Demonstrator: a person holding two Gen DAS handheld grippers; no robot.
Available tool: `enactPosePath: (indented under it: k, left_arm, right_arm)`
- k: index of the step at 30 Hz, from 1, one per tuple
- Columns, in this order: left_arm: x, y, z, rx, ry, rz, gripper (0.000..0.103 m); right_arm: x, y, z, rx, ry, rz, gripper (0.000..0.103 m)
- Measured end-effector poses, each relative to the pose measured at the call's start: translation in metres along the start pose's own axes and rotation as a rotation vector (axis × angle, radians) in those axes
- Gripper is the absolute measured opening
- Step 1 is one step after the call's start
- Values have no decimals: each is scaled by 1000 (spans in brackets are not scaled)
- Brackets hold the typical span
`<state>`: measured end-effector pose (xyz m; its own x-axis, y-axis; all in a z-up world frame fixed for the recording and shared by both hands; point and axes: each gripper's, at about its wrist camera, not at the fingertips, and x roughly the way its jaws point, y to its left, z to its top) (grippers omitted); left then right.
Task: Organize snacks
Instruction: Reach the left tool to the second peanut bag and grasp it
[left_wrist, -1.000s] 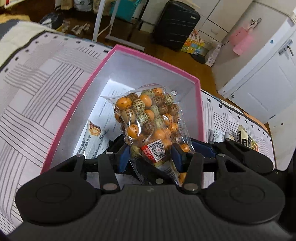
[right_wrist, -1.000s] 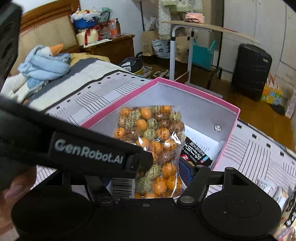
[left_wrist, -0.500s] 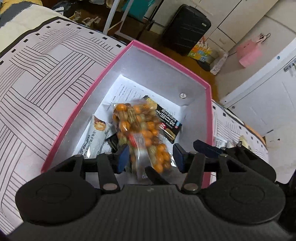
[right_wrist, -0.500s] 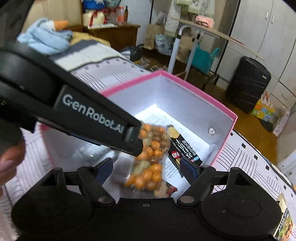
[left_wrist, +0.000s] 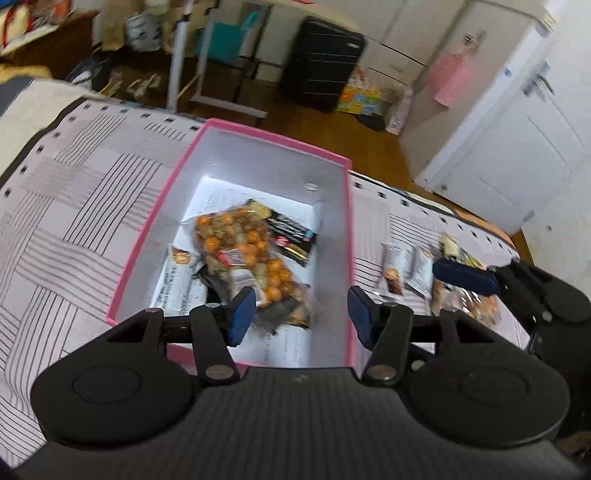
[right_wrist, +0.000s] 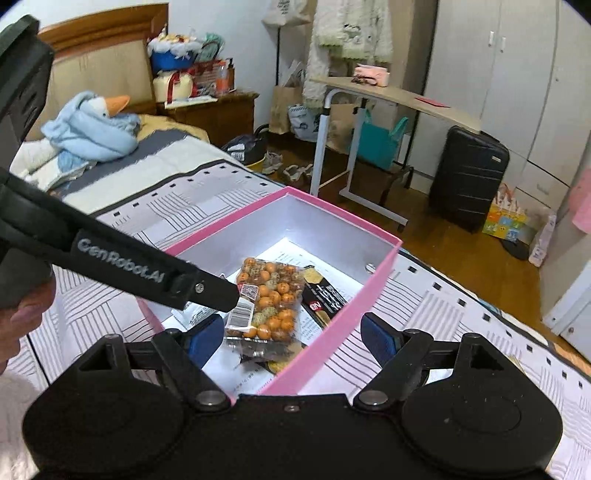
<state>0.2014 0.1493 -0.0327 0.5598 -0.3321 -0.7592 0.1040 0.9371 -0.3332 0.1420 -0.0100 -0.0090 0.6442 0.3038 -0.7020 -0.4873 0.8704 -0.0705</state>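
Observation:
A clear bag of orange and brown balls (left_wrist: 240, 251) (right_wrist: 269, 295) lies flat inside the pink box (left_wrist: 273, 138) (right_wrist: 332, 328), on top of a black snack packet (left_wrist: 291, 236) (right_wrist: 325, 299) and a white packet (left_wrist: 177, 273). My left gripper (left_wrist: 301, 315) hangs above the box's near end. Its jaws are opening and nothing is between the pads. My right gripper (right_wrist: 291, 338) hovers over the box's near corner, jaws also opening and empty. The left gripper's finger (right_wrist: 207, 291) crosses the right wrist view just above the bag.
The box stands on a bed with a striped pink cover (left_wrist: 74, 206). Several loose snack packets (left_wrist: 406, 269) lie on the cover to the right of the box. A plush goose (right_wrist: 92, 125) lies at the bed's head. A suitcase (right_wrist: 469, 177) and a side table (right_wrist: 388, 96) stand on the floor beyond.
Both grippers held the bag of balls over the box, then let it go. The bag dropped flat into the box. Both grippers rose and drew back with jaws wider.

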Motion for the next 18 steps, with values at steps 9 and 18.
enactPosePath:
  k: [9,18]
  left_arm:
    - [-5,-66,-21,138,-9,-72,60]
    - [34,-138,-21,269,44,-155,60]
  right_arm:
    - [-38,-75,-70,197,-59,-24,88]
    - [-76,-158,-135,325,-56,-119,88]
